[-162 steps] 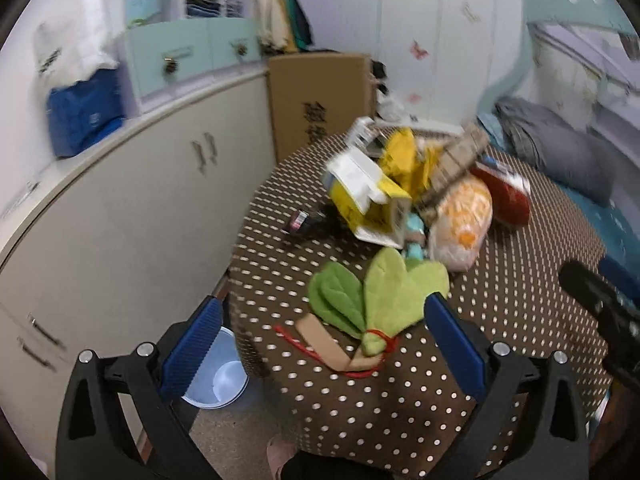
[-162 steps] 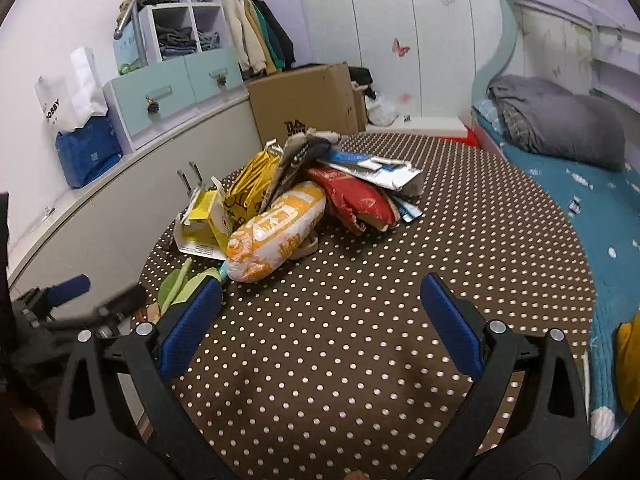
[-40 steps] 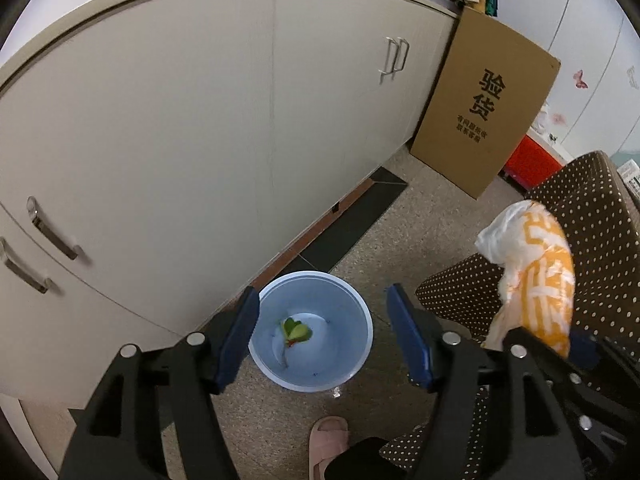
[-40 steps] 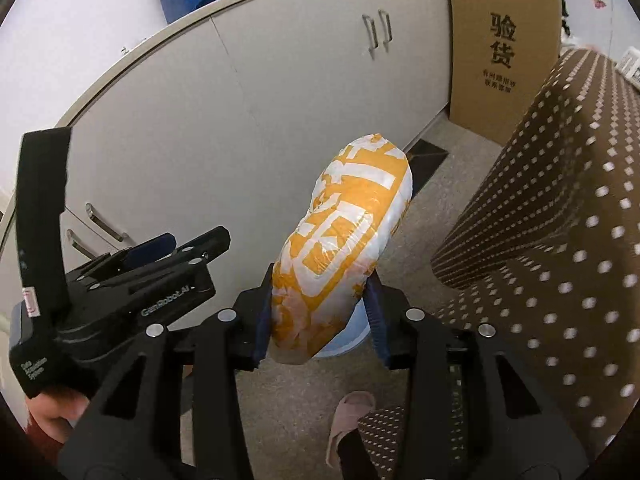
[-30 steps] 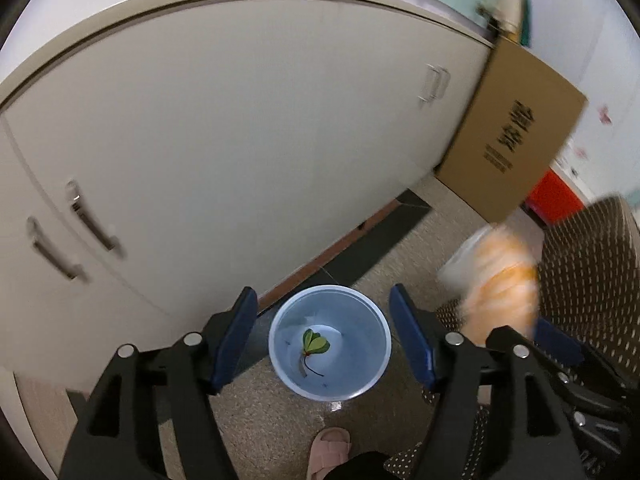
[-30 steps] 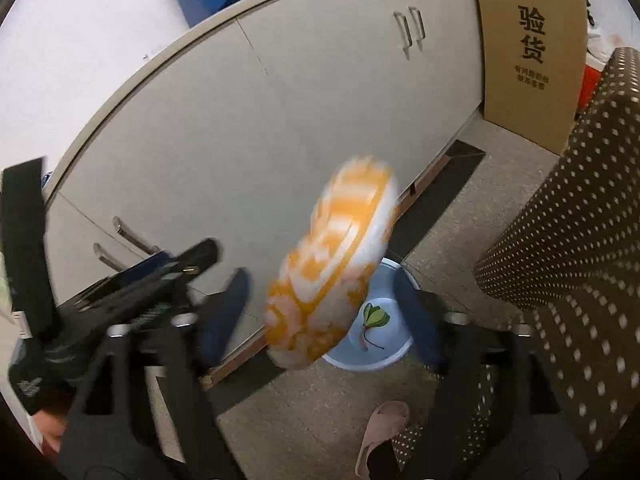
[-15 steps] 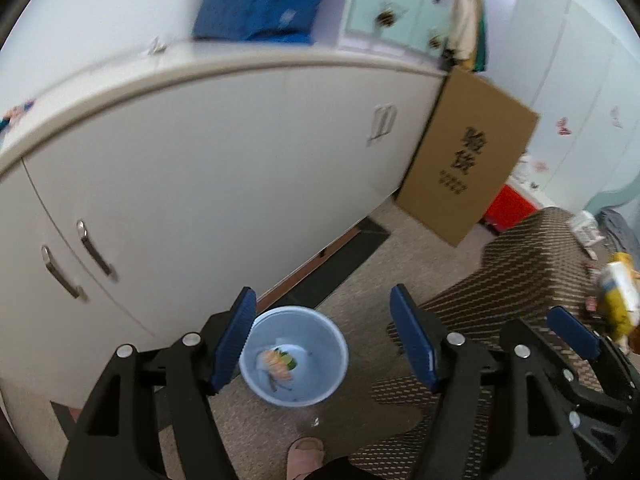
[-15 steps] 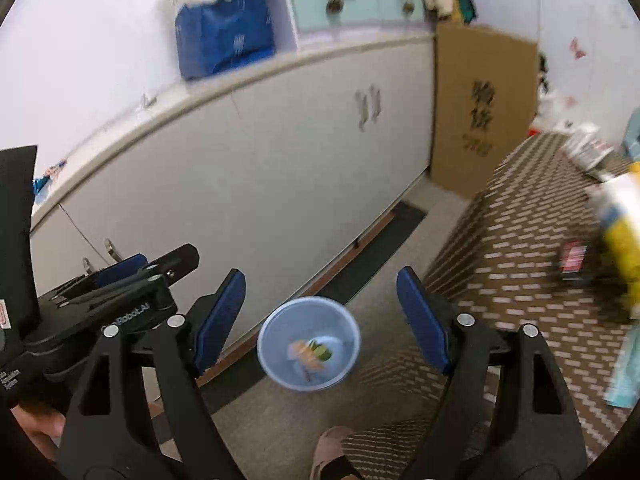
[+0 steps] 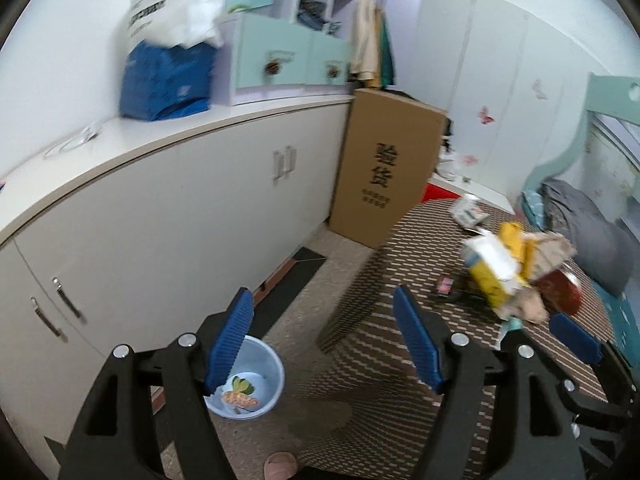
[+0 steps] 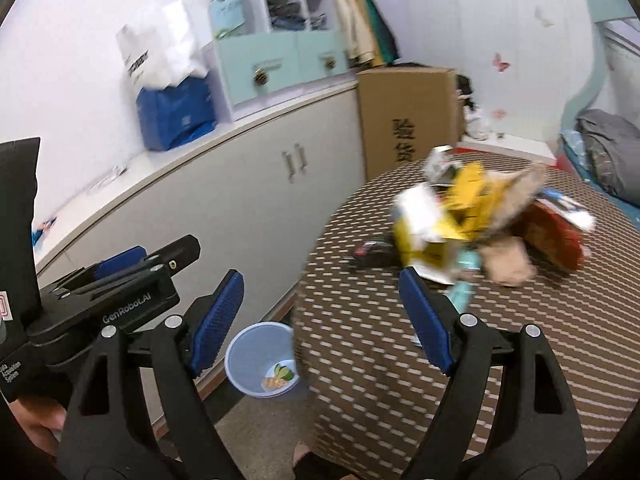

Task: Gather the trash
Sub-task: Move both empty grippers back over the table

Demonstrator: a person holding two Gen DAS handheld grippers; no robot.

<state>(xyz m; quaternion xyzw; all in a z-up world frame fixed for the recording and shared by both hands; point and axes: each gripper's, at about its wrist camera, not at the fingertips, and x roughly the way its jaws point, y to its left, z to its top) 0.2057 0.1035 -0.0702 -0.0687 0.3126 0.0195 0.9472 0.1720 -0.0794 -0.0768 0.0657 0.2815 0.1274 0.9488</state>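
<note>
Both grippers are empty with their blue pads spread wide: the left gripper (image 9: 322, 336) sits at lower centre of the left view, the right gripper (image 10: 320, 314) at lower centre of the right view; being open and unloaded, they look ready for another pick; the trash pile (image 10: 472, 220), a blurred heap of yellow, white, tan and red packaging, lies on the dotted table (image 10: 520, 340) at centre right of the right view, and at right of the left view (image 9: 512, 268); a small dark item (image 10: 370, 252) lies just left of the pile; the blue bin (image 9: 256, 380) stands on the floor at lower left of the left view, close to the table edge and the white cabinets (image 9: 160, 216), partly hidden behind the left pad; inside it lie an orange wrapper (image 9: 239, 400) and a green leaf (image 9: 242, 386); a tall cardboard box (image 9: 384, 180) leans at the cabinet end, upper centre; the table edge juts between bin and pile, so any carry must probably clear it; a slippered foot (image 9: 280, 465) shows at bottom centre.
</note>
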